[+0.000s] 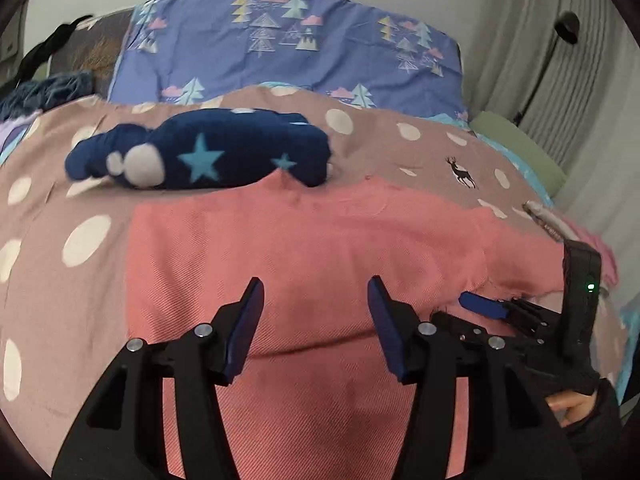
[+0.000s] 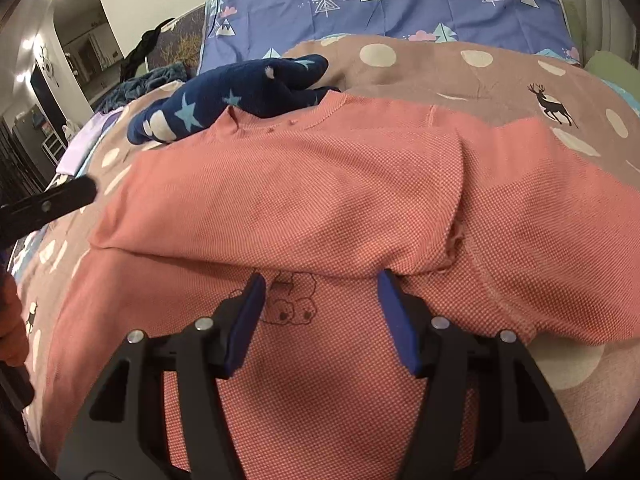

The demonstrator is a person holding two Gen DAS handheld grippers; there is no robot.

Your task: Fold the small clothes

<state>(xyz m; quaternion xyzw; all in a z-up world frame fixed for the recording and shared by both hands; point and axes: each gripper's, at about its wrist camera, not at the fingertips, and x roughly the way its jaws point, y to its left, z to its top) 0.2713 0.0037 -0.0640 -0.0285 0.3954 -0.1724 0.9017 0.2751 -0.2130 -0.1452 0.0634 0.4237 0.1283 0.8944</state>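
Note:
A small pink knit shirt (image 1: 304,240) lies on the polka-dot bedspread (image 1: 52,216), its upper part folded down over the front. It fills the right wrist view (image 2: 320,184), where a bear drawing (image 2: 290,300) shows below the fold. My left gripper (image 1: 316,296) is open and empty just above the shirt's near part. My right gripper (image 2: 320,288) is open, with its fingers at the fold's edge; it also shows at the right of the left wrist view (image 1: 496,304). A navy star-patterned garment (image 1: 208,152) lies bunched behind the shirt (image 2: 240,96).
A blue pillow with a tree print (image 1: 288,44) lies at the head of the bed. A green cushion (image 1: 516,148) and grey curtains (image 1: 560,60) are at the right. Dark clothes (image 1: 44,88) lie at the far left. The left gripper's finger (image 2: 52,200) enters the right wrist view.

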